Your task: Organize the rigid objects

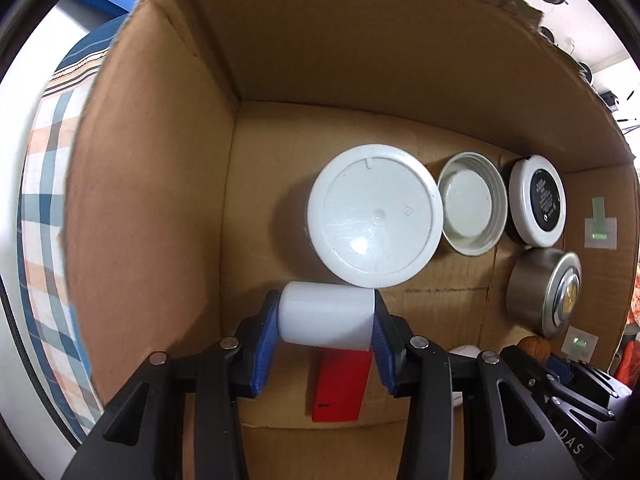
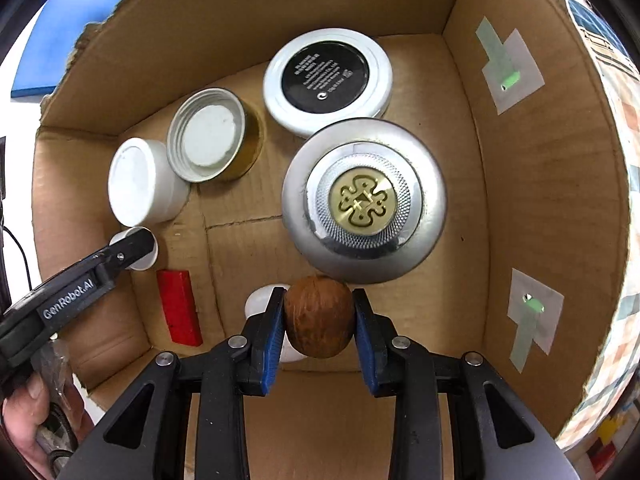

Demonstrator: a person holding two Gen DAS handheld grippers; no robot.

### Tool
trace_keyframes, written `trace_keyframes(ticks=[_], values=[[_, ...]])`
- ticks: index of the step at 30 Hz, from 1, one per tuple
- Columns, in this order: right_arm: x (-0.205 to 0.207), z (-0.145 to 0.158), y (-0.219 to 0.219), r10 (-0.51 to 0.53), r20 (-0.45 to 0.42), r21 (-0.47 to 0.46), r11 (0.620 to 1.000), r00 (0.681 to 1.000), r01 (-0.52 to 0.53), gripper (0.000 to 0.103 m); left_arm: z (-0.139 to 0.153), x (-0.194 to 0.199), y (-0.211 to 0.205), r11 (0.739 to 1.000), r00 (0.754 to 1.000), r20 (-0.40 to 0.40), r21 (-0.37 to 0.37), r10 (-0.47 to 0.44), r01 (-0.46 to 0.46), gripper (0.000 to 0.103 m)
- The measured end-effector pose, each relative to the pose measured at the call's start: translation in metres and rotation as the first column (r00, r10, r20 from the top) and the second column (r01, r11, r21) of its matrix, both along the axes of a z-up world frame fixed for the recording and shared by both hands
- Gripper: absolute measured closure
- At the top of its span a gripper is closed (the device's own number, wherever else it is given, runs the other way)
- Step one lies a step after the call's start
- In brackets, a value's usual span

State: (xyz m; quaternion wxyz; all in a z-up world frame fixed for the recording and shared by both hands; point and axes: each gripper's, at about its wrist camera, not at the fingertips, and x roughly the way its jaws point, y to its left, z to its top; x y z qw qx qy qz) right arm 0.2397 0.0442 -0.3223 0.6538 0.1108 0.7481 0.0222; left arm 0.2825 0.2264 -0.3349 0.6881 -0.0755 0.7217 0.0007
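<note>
Left gripper (image 1: 326,322) was clamped on a small white plastic cylinder (image 1: 326,320), held inside the brown cardboard box (image 1: 160,160) above a flat red rectangular block (image 1: 340,386), with the large white round lid (image 1: 376,216) at 12 o'clock. Right gripper (image 2: 319,322) was clamped on a brown walnut-like nut (image 2: 319,322) in the same box, the silver domed tin with gold emblem (image 2: 364,200) at 12 o'clock just beyond.

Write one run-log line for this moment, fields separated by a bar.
left hand-held gripper: holds white cylinder | right hand-held gripper: holds brown nut | both over cardboard box
</note>
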Motion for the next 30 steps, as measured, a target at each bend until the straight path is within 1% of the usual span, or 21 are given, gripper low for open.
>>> trace_keyframes(ticks=[3,6,8,9,10,11,12,13,14,15,16,17,21,22,23,26,27,28,29,30], values=[[0.003,-0.005,0.000,-0.012,0.001,-0.001,1.000,1.000,0.012,0.069,-0.006,0.003,0.002,1.000,1.000,-0.012,-0.002,-0.003,0.003,0.063],[0.005,-0.010,0.001,-0.025,-0.018,0.010,1.000,1.000,0.025,0.069,-0.014,0.003,0.010,1.000,0.999,-0.039,-0.026,0.009,-0.010,0.063],[0.009,-0.006,-0.005,-0.044,-0.020,0.020,0.999,0.999,0.045,0.068,-0.013,0.000,0.013,0.998,0.998,-0.050,-0.060,0.023,-0.026,0.054],[0.008,-0.005,-0.006,-0.048,-0.018,0.022,0.999,0.999,0.048,0.067,-0.011,-0.002,0.014,0.997,0.998,-0.052,-0.070,0.027,-0.031,0.053],[0.007,-0.003,-0.007,-0.051,-0.014,0.021,0.998,0.999,0.051,0.063,-0.007,-0.004,0.013,0.997,0.998,-0.049,-0.074,0.029,-0.032,0.050],[0.007,0.000,-0.010,-0.053,-0.009,0.016,0.998,0.999,0.053,0.053,-0.004,-0.007,0.013,0.997,0.999,-0.044,-0.075,0.025,-0.029,0.046],[0.005,0.004,-0.012,-0.055,0.001,0.017,0.998,0.998,0.055,0.049,0.000,-0.010,0.011,0.997,0.999,-0.040,-0.079,0.017,-0.020,0.043],[0.003,0.008,-0.014,-0.053,0.010,0.021,0.998,0.999,0.053,0.043,0.004,-0.014,0.010,0.996,0.999,-0.038,-0.084,0.013,-0.017,0.038],[0.001,0.015,-0.015,-0.045,0.022,0.015,0.999,0.999,0.045,0.041,0.008,-0.016,0.010,0.996,0.999,-0.033,-0.086,0.012,-0.015,0.033],[-0.001,0.020,-0.015,-0.038,0.031,0.010,0.999,0.999,0.037,0.040,0.013,-0.019,0.009,0.996,1.000,-0.024,-0.085,0.010,-0.012,0.031],[-0.003,0.026,-0.016,-0.026,0.044,0.004,1.000,0.999,0.026,0.039,0.019,-0.022,0.009,0.997,1.000,-0.015,-0.083,0.006,-0.008,0.026],[-0.005,0.032,-0.016,-0.014,0.057,-0.007,1.000,0.998,0.014,0.037,0.023,-0.026,0.008,0.997,1.000,-0.008,-0.078,0.004,-0.005,0.020],[-0.017,0.057,-0.019,0.020,0.102,-0.043,0.999,0.995,-0.015,0.031,0.047,-0.040,0.010,0.997,0.999,0.037,-0.078,0.017,-0.014,0.009],[-0.021,0.063,-0.020,0.030,0.113,-0.052,0.998,0.993,-0.024,0.029,0.055,-0.038,0.006,0.997,0.999,0.049,-0.076,0.019,-0.015,0.003],[-0.024,0.069,-0.019,0.042,0.123,-0.065,0.997,0.992,-0.034,0.025,0.060,-0.041,0.005,0.997,0.998,0.058,-0.072,0.017,-0.013,0.000],[-0.032,0.083,-0.024,0.064,0.147,-0.094,0.994,0.987,-0.050,0.016,0.081,-0.044,0.005,0.999,0.995,0.100,-0.051,0.015,-0.010,0.000],[-0.035,0.088,-0.026,0.071,0.151,-0.104,0.993,0.986,-0.056,0.013,0.088,-0.049,0.005,0.999,0.993,0.118,-0.042,0.013,-0.008,0.000],[-0.028,0.096,-0.030,0.077,0.155,-0.113,0.992,0.985,-0.060,0.009,0.095,-0.054,0.004,1.000,0.991,0.134,-0.023,0.006,-0.003,0.000],[-0.032,0.099,-0.031,0.085,0.162,-0.124,0.990,0.983,-0.066,0.004,0.098,-0.055,0.007,1.000,0.989,0.146,-0.015,0.003,-0.001,0.000],[-0.035,0.103,-0.031,0.094,0.167,-0.136,0.988,0.981,-0.072,0.003,0.106,-0.060,0.007,1.000,0.986,0.165,-0.013,0.005,-0.003,0.000]])
